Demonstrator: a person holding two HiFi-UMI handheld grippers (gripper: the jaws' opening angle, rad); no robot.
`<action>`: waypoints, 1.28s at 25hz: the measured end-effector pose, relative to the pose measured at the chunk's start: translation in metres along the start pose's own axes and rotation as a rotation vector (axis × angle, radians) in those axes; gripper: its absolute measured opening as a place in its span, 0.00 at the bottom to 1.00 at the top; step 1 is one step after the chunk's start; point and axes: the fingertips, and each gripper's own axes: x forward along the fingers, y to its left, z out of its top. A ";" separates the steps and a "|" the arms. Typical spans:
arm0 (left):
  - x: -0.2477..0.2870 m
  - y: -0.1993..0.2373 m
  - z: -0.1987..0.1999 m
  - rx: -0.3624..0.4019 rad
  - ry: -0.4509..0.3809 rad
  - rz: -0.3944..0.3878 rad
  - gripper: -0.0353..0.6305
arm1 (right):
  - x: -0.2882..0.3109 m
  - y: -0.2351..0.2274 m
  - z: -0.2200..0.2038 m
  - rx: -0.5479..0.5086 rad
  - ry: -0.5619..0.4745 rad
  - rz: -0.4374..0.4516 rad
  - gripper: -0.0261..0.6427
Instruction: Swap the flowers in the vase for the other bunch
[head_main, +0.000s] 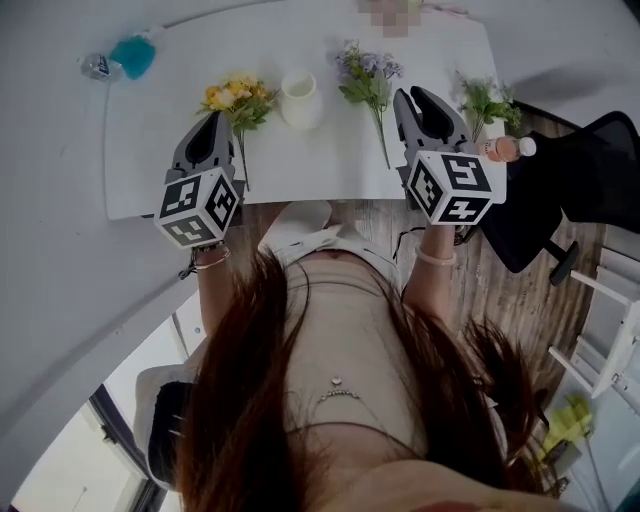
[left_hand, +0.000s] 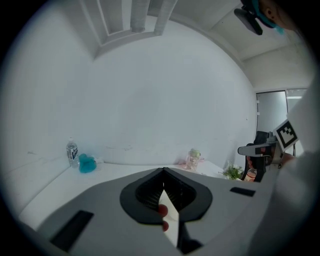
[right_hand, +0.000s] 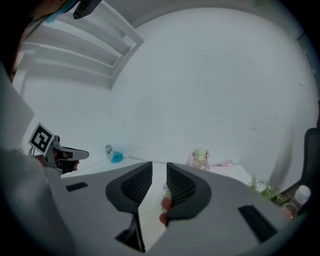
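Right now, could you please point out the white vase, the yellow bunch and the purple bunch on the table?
white vase (head_main: 300, 102): head view, on its side wall.
yellow bunch (head_main: 236, 96): head view, on the blooms.
purple bunch (head_main: 367, 67): head view, on the blossoms.

On the table (head_main: 140, 180) the vase (head_main: 300, 98) stands between the left bunch (head_main: 238, 101) and the right bunch (head_main: 366, 82).

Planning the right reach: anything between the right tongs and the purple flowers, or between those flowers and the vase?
Nothing visible. The purple flowers lie just left of the right tongs, and only bare table lies between them and the vase.
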 end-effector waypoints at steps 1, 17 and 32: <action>0.005 0.004 0.002 -0.001 0.003 -0.004 0.06 | 0.006 -0.002 -0.002 0.002 0.014 -0.005 0.19; 0.052 0.043 -0.013 -0.035 0.092 -0.029 0.06 | 0.070 -0.021 -0.055 0.021 0.232 -0.043 0.28; 0.073 0.078 -0.030 -0.051 0.159 -0.015 0.06 | 0.123 -0.036 -0.110 0.046 0.432 -0.076 0.39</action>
